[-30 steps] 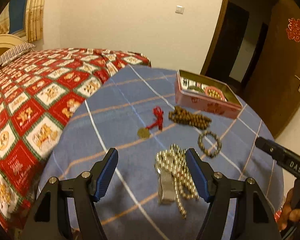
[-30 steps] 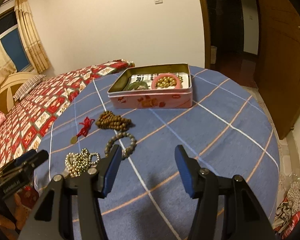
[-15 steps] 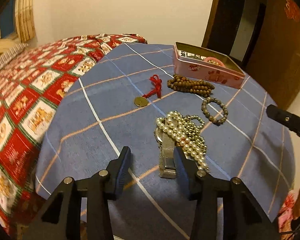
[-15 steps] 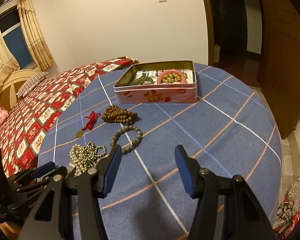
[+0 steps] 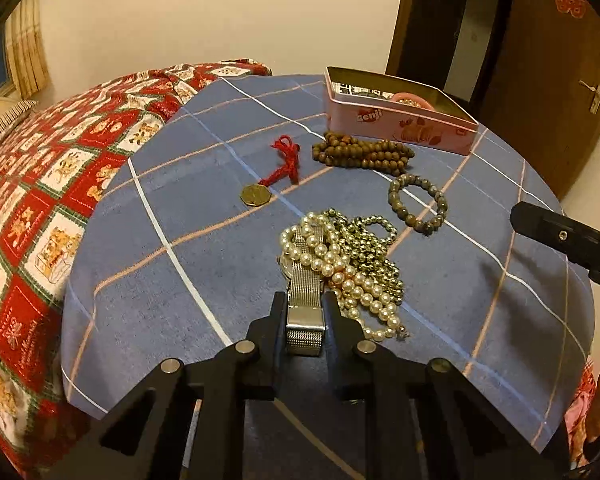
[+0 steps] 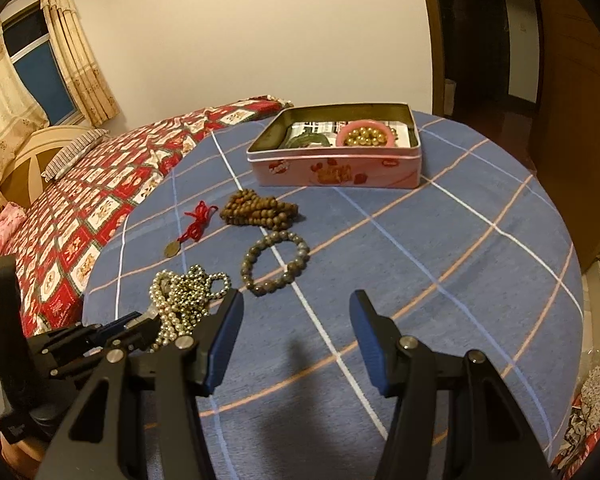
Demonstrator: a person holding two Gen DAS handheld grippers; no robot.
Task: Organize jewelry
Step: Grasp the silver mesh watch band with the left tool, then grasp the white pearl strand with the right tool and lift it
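My left gripper (image 5: 305, 308) is shut on the silver mesh watch band (image 5: 305, 300), which lies under a tangled pile of pearl and gold bead necklaces (image 5: 352, 256). The pile also shows in the right wrist view (image 6: 184, 292). A grey stone bracelet (image 5: 418, 204), brown wooden beads (image 5: 362, 154) and a red cord with a gold coin (image 5: 276, 172) lie further back. An open pink tin (image 5: 400, 118) at the back holds a pink bangle and gold beads (image 6: 366, 138). My right gripper (image 6: 296, 340) is open and empty above the cloth.
The round table has a blue checked cloth (image 5: 180, 220). A bed with a red patterned cover (image 5: 40, 168) stands close on the left. A wooden door (image 5: 560, 80) is at the back right. The table edge is near on my side.
My left gripper has moved forward and down and closed on the watch band. The right gripper has stayed open and almost still.
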